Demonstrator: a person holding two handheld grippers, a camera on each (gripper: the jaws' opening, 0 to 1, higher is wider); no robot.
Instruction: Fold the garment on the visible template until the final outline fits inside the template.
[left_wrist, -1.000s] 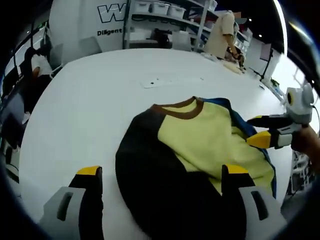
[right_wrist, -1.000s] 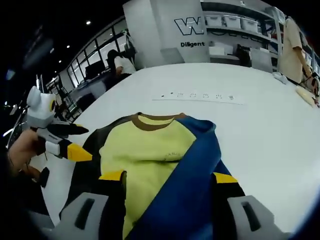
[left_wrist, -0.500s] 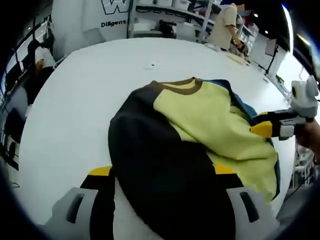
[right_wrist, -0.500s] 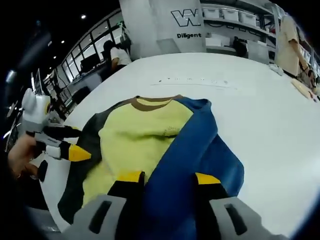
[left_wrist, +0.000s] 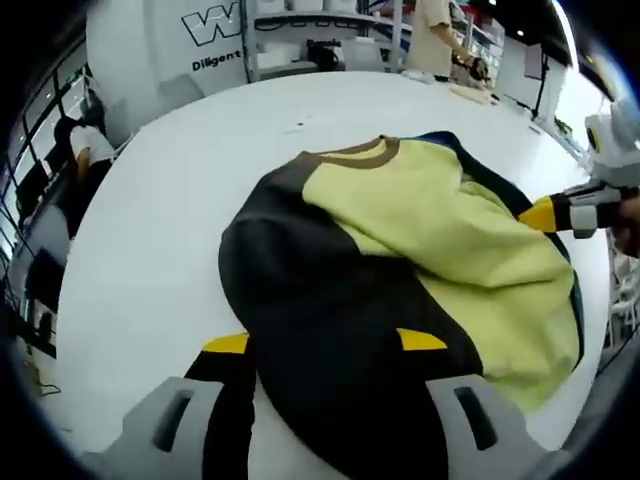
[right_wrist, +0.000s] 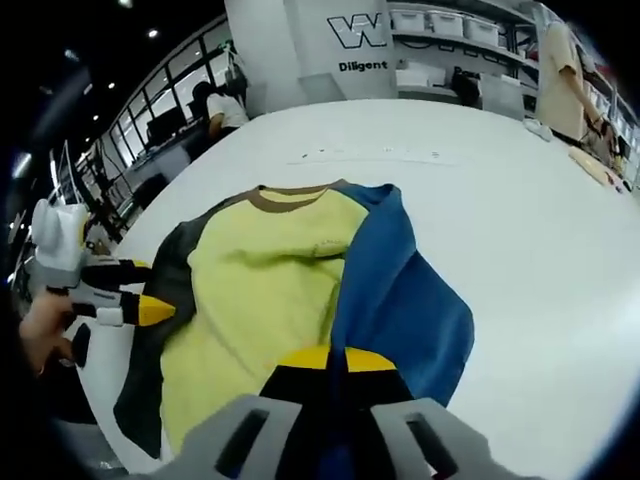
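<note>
Since one second ago, your right hand-held gripper (right_wrist: 335, 358) is closing: its yellow-tipped jaws were wide apart before and now they are pressed nearly together, pinching the blue sleeve (right_wrist: 395, 290) of the garment (right_wrist: 270, 290). Your left hand-held gripper (left_wrist: 325, 342) is staying spread, with the black sleeve (left_wrist: 330, 320) lying between its jaws, and you are bringing it closer over the cloth. The garment is lying flat on the white desk (right_wrist: 520, 210), yellow body in the middle, brown collar (right_wrist: 290, 192) pointing to the far edge, black sleeve toward the left edge and blue sleeve toward the right. I cannot make out the template outline.
</note>
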